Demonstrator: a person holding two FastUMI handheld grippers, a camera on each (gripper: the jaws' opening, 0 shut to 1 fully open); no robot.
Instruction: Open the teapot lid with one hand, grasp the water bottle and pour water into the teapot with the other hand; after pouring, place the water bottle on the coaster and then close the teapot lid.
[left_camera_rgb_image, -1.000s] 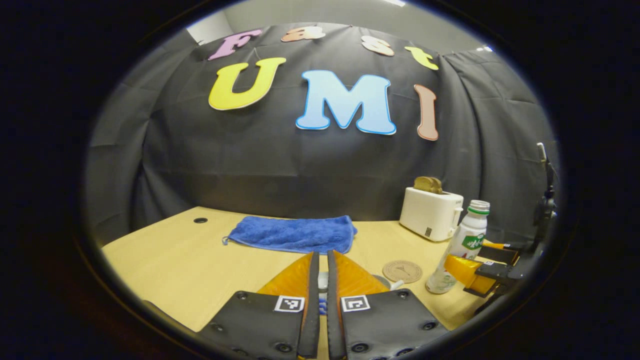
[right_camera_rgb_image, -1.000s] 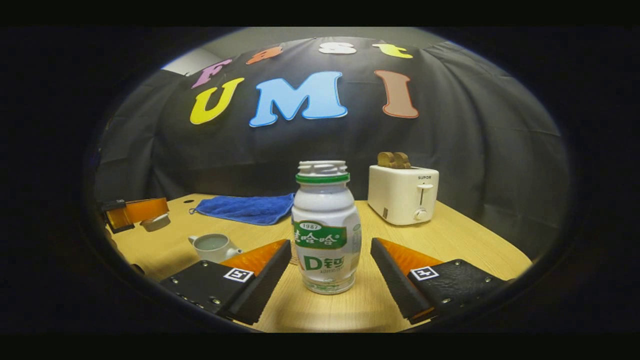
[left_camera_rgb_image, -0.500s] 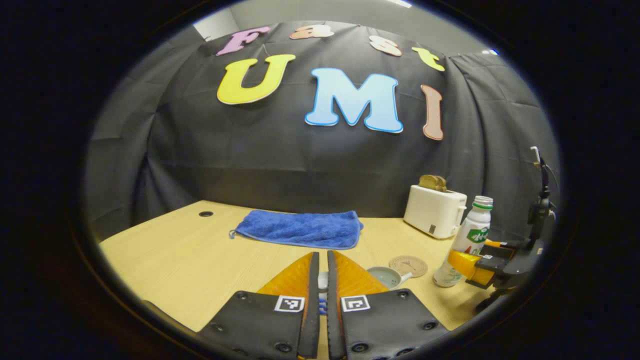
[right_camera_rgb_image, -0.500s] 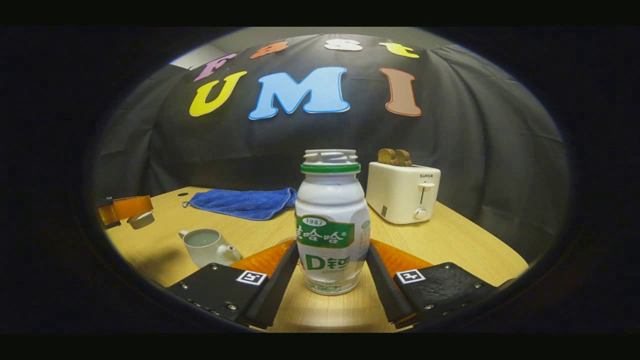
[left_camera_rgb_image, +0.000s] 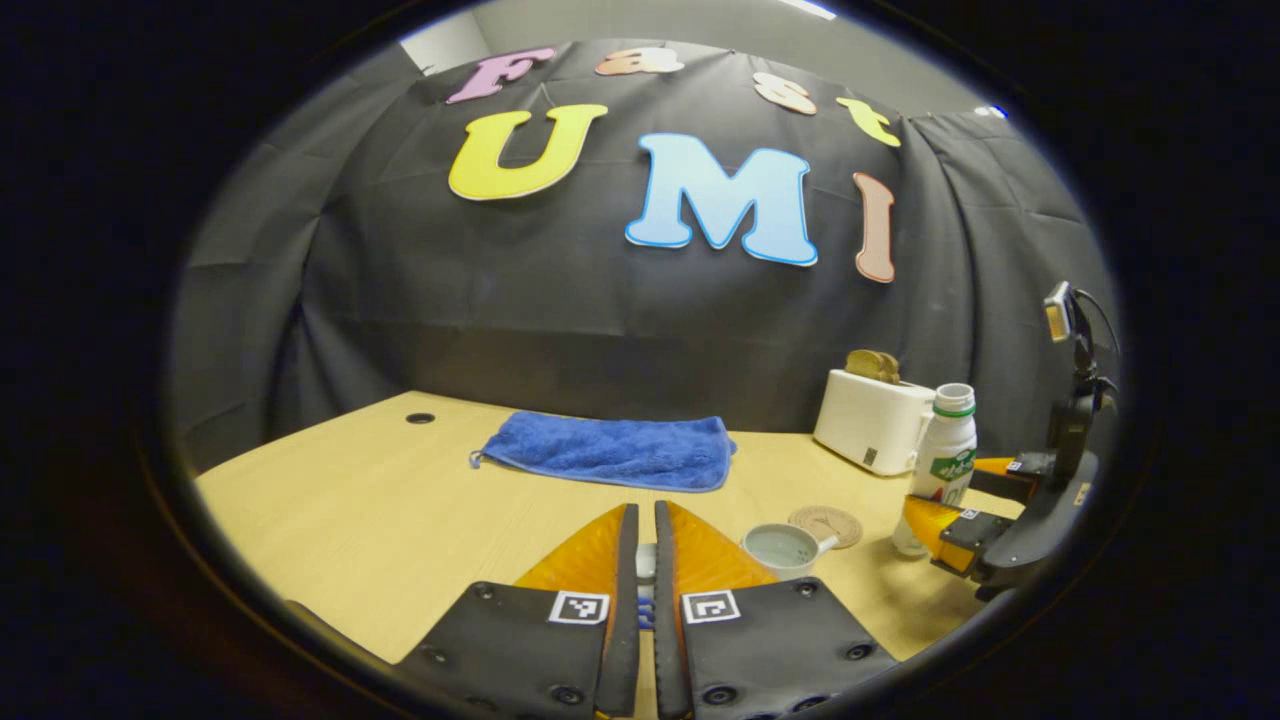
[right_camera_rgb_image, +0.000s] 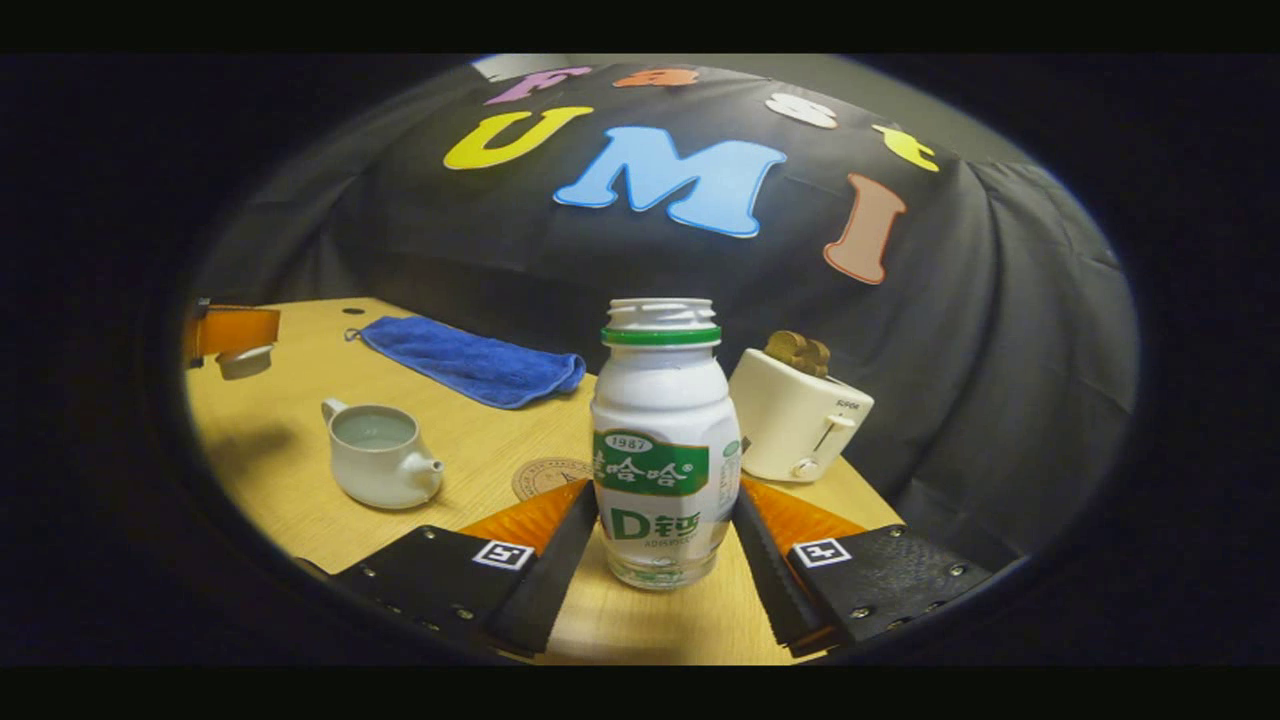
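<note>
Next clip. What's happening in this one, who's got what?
A person works two hand-held grippers. The right hand-held gripper is shut on the bottle, uncapped and upright. The left hand-held gripper is shut on the lid, held up left of the open teapot, which already holds some liquid. The coaster lies bare between teapot and bottle. No pouring is underway.

You have a blue towel (left_camera_rgb_image: 610, 452) lying flat on the wooden table (left_camera_rgb_image: 350, 520), straight ahead of the left fingers and near the black curtain (left_camera_rgb_image: 520, 300). A white toaster (left_camera_rgb_image: 868, 420) stands ahead and to the right of those fingers, with 2 slices of toast (left_camera_rgb_image: 872, 364) sticking out of its top. Past the right fingers, the toaster (right_camera_rgb_image: 797, 416) sits just right of center and the towel (right_camera_rgb_image: 470, 358) lies off to the left.
</note>
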